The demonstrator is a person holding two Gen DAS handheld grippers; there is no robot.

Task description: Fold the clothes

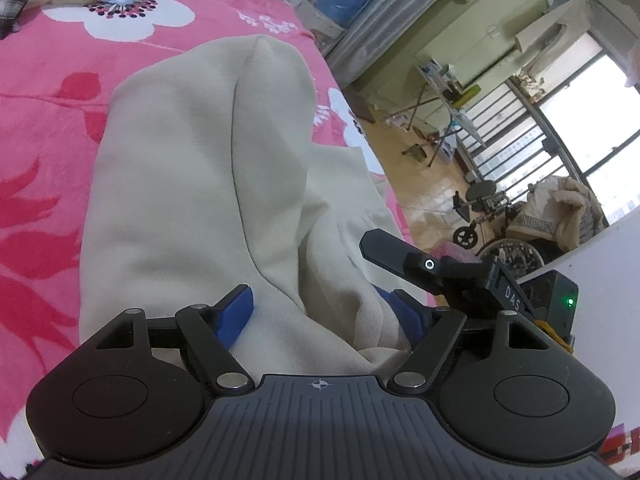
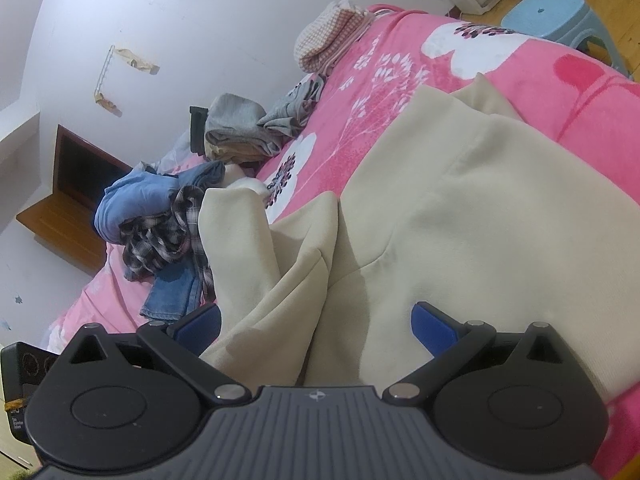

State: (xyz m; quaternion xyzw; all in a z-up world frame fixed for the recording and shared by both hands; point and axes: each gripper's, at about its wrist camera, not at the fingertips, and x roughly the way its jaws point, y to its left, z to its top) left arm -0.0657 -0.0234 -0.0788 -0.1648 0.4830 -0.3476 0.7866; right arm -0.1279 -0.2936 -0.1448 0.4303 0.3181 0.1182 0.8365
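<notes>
Cream fleece garment spread on the pink flowered blanket

Left gripper and right gripper both stand wide — blue pads apart, cream fabric lying loose between them.

Both views are evenly and fairly brightly lit, with soft, diffuse light and no hard shadows. In the left wrist view, daylight pours through a large window far off to the right of the jaws; its panes are blown out to white. A green indicator light glows just right of the jaws. The cream garment ahead of the jaws shows only gentle shading in its folds. In the right wrist view, the white wall beyond the jaws is flatly lit. Fisheye distortion bends straight lines strongly toward every edge, and the corners go dark. Far objects look slightly soft.
</notes>
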